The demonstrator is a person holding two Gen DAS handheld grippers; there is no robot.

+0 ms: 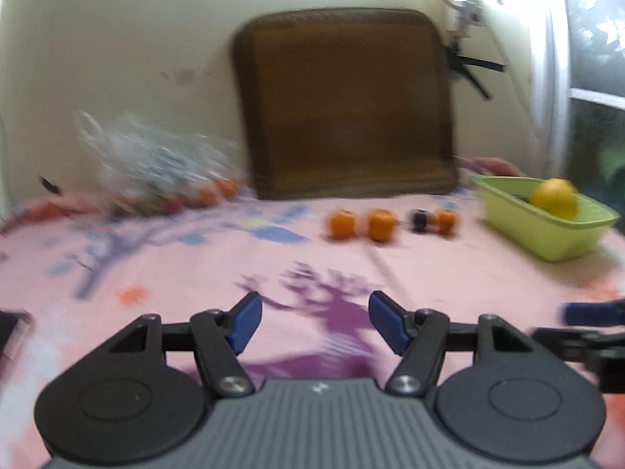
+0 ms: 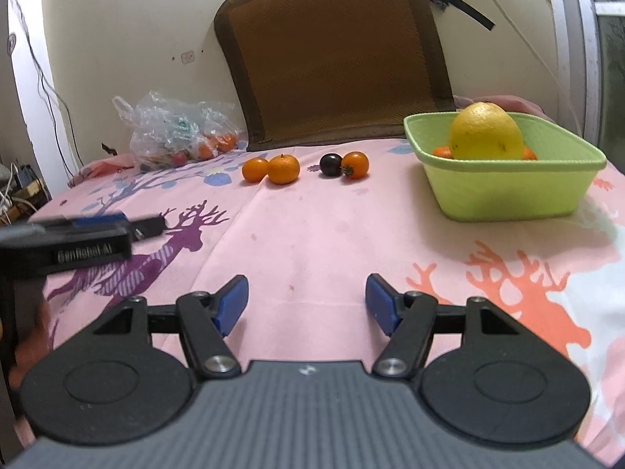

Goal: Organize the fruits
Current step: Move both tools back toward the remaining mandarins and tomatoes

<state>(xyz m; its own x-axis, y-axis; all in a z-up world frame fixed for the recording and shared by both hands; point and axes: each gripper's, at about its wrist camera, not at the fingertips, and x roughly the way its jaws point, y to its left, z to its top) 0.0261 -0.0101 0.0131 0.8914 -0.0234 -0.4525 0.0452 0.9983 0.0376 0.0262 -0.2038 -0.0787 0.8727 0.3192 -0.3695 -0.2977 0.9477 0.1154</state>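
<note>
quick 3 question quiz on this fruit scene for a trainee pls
1. True or false: the yellow citrus sits inside the green basket.
2. How many loose fruits lie in the row on the pink sheet in front of the brown cushion?
3. Which is right? A: the left gripper has its jaws shut. B: the right gripper has its jaws open with nothing between them. C: the plastic bag lies in the basket.

Key: 1 true; 2 four; 3 B.

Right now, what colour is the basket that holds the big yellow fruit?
Light green. The basket shows best in the right wrist view.
</note>
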